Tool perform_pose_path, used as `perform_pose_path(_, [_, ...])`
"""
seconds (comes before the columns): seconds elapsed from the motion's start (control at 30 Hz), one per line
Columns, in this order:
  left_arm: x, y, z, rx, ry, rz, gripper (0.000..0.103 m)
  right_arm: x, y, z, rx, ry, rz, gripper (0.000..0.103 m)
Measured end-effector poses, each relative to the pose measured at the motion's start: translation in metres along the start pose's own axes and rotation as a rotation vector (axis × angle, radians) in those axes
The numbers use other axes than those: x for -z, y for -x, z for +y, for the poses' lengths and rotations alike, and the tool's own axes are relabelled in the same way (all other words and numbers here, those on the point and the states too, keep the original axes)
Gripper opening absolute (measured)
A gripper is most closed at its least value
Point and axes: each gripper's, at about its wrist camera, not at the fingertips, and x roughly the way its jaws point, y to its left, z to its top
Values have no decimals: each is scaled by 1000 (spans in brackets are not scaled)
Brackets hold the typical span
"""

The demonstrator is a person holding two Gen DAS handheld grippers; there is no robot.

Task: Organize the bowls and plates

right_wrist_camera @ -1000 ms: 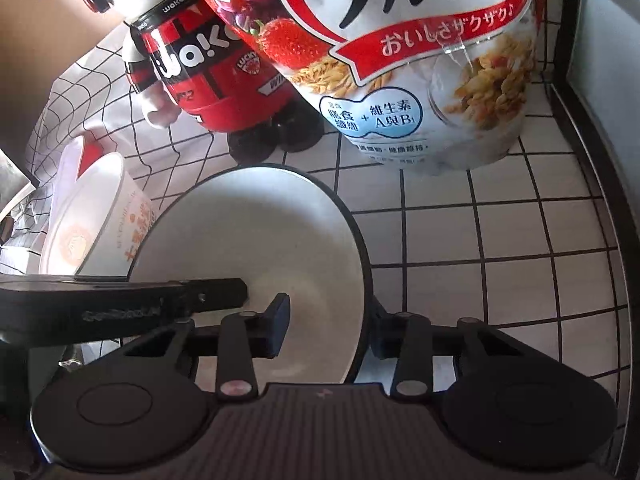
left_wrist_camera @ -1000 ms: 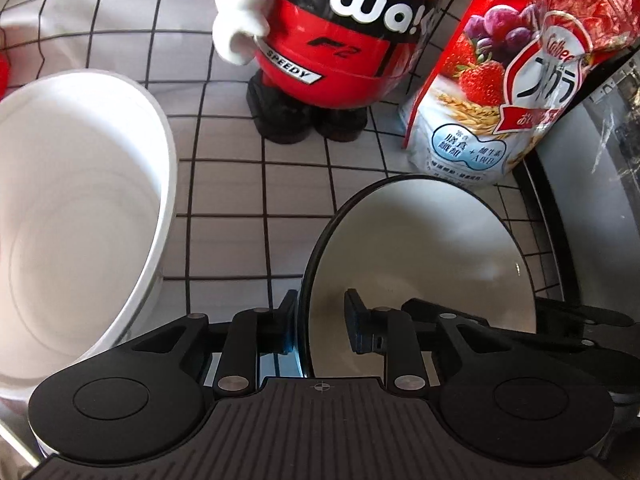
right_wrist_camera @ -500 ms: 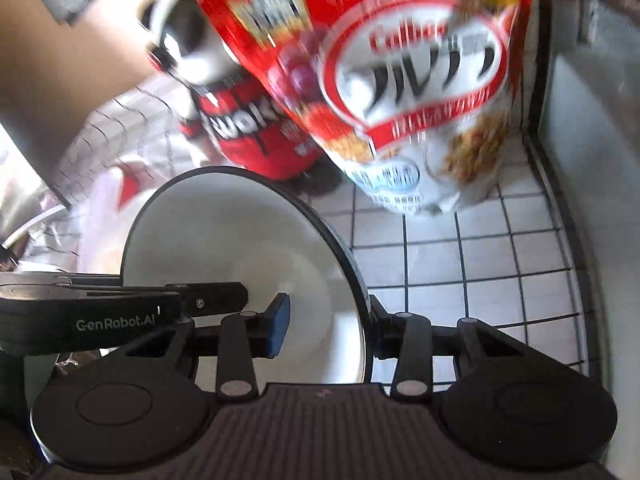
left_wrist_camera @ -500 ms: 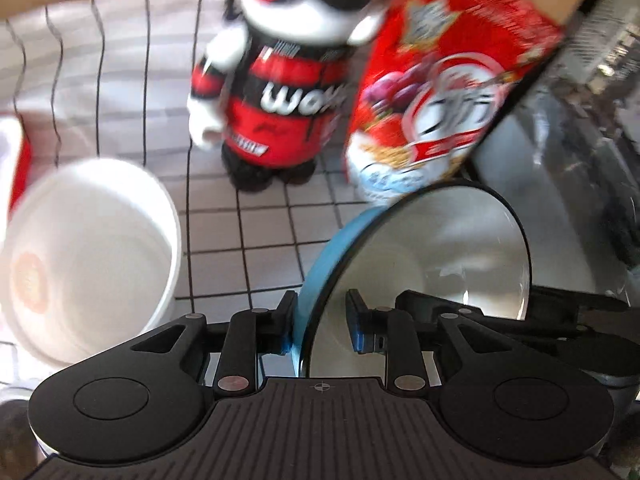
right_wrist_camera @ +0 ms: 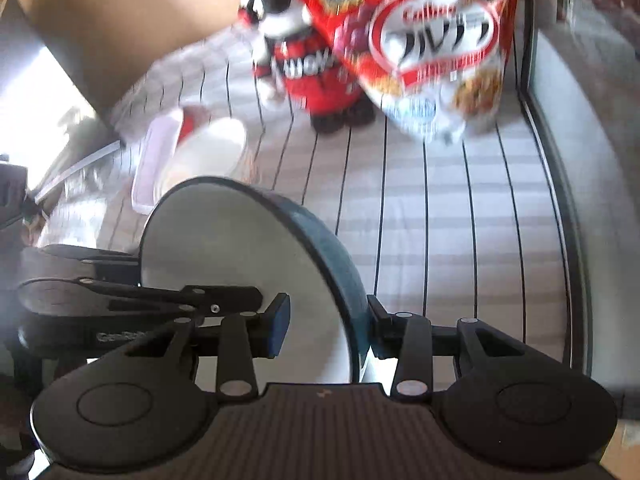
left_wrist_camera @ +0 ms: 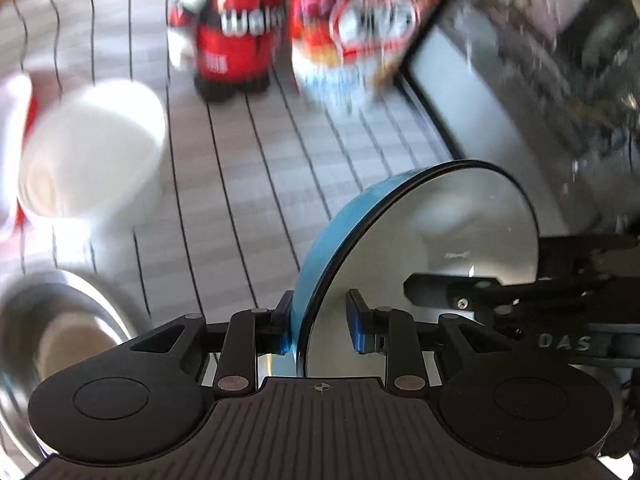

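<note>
My biggest thing is the white cloth with thin black grid lines (left_wrist_camera: 248,184) that covers the table. It looks streaky and blurred in both views. Along its right side I see a shiny grey metal counter with a dark edge (left_wrist_camera: 472,92).

Standing at the far end is a big red cereal bag with a white oval label (right_wrist_camera: 432,48). Just beside it, on its left, stands a red and black toy figure with white arms (left_wrist_camera: 236,28). They look like they touch, but the blur hides it.

Next is the round bowl, blue on the outside and white on the inside (left_wrist_camera: 432,248). It is tipped up on its edge, up off the cloth, and held from both sides. My left gripper (left_wrist_camera: 320,322) is clamped on its near rim, one finger on the blue side and one on the white side. My right gripper (right_wrist_camera: 326,330) is clamped on the rim too, the same way.

On the left is a white round tub (left_wrist_camera: 92,152), lying tilted. A red and white thing sits just behind it, too blurry to name. Low on the left is a shiny metal bowl (left_wrist_camera: 76,320).
</note>
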Motion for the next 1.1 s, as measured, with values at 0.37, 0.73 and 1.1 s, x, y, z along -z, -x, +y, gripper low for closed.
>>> perform_pose_path(0.37, [37,-17,-2,-50,-64,45,23,41,-27,-8,18,-48,108,40])
perform_pose_path(0.73, [39,5,0,-66,-96,-20,23,40,-17,-5,90,-4,26,42])
perform_pose_path(1.1, [37,14,3,-138,-157,-89,28,40,16,4,147,36,-126,68])
